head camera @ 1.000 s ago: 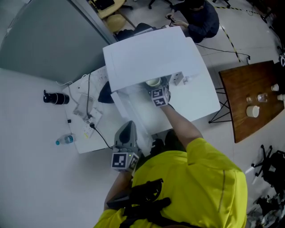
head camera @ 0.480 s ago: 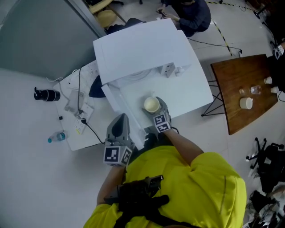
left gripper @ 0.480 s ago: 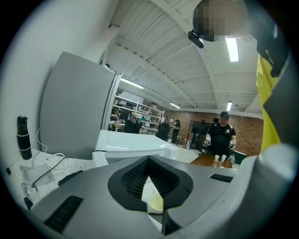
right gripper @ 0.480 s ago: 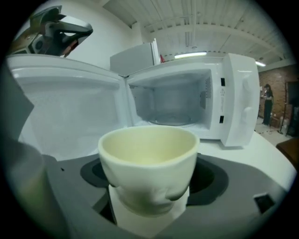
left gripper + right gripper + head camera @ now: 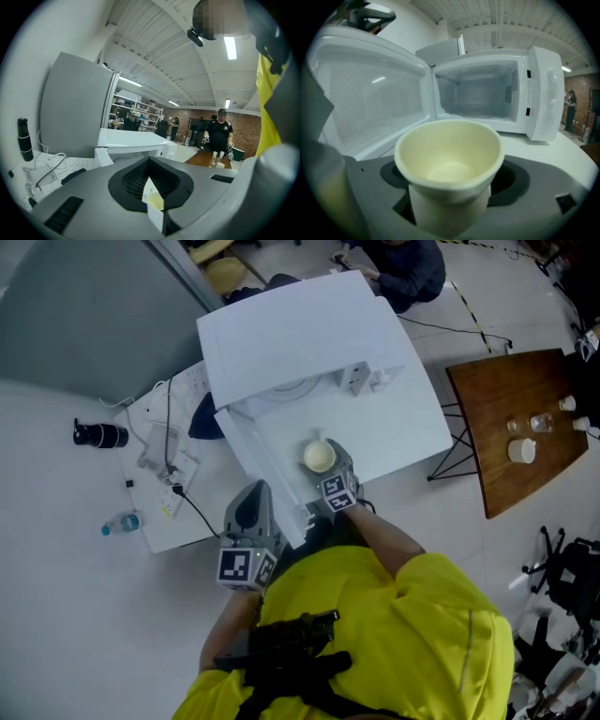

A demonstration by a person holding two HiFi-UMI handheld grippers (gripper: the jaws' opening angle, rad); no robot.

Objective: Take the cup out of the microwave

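The cup is out of the microwave and held in the right gripper.
The right gripper (image 5: 328,469) has its two jaws squeezed on the sides of the cream cup (image 5: 450,159). The cup sits upright between them, with its open top above the jaws. It hangs over the white table (image 5: 405,432), just in front of the microwave (image 5: 291,334), whose door (image 5: 370,93) is wide open. The left gripper (image 5: 253,507) is low, near the person's body, beside the door, with its jaws together and nothing in them.
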